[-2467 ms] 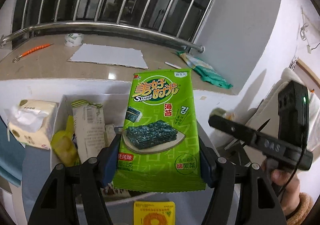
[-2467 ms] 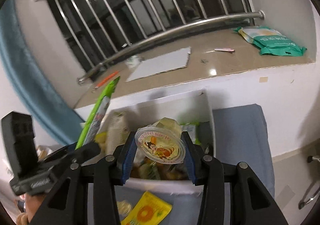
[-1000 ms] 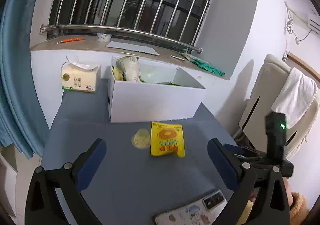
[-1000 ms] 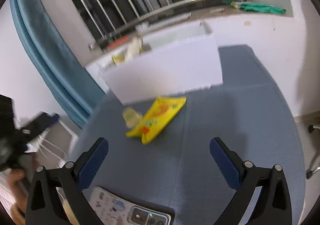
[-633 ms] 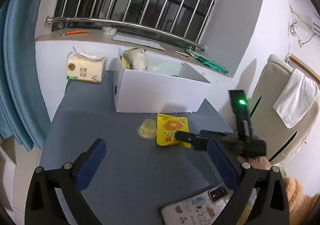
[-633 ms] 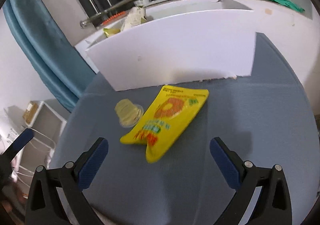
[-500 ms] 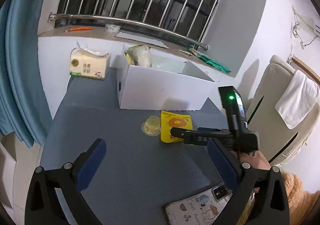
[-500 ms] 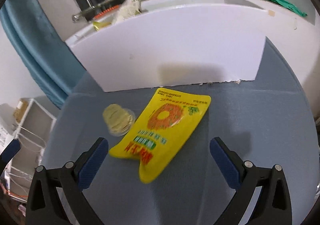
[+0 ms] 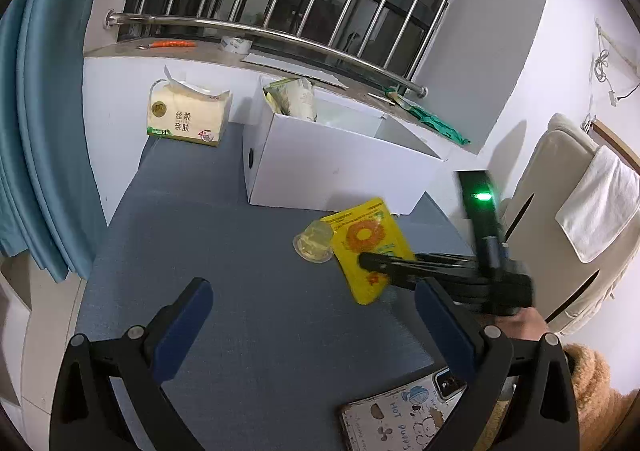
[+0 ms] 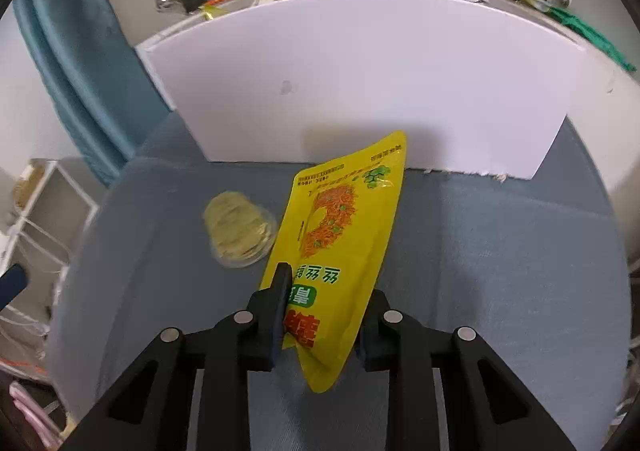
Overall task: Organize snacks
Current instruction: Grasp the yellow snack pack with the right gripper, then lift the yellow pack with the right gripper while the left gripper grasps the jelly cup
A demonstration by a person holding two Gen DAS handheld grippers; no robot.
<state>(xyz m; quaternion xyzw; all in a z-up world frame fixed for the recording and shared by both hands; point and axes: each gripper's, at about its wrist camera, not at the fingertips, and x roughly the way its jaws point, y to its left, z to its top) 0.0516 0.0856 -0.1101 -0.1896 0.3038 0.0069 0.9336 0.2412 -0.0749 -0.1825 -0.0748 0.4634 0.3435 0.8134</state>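
Observation:
A yellow snack packet (image 10: pixel 344 219) lies on the blue-grey table in front of the white box (image 10: pixel 360 91). My right gripper (image 10: pixel 324 311) is shut on the packet's near end; it also shows in the left wrist view (image 9: pixel 372 263) over the packet (image 9: pixel 364 235). A small clear jelly cup (image 10: pixel 240 231) sits just left of the packet, also seen in the left wrist view (image 9: pixel 314 242). My left gripper (image 9: pixel 312 315) is open and empty, held above the table. The white box (image 9: pixel 332 167) holds several snacks.
A tissue pack (image 9: pixel 186 119) stands at the back left by the wall. A phone with a cartoon case (image 9: pixel 404 411) lies at the table's near right edge. A blue curtain (image 9: pixel 36 131) hangs left. A beige chair with a towel (image 9: pixel 580 219) stands right.
Both grippers let their snacks go into the box and drew back. My right gripper then came down and shut on the yellow packet. My left gripper stays open.

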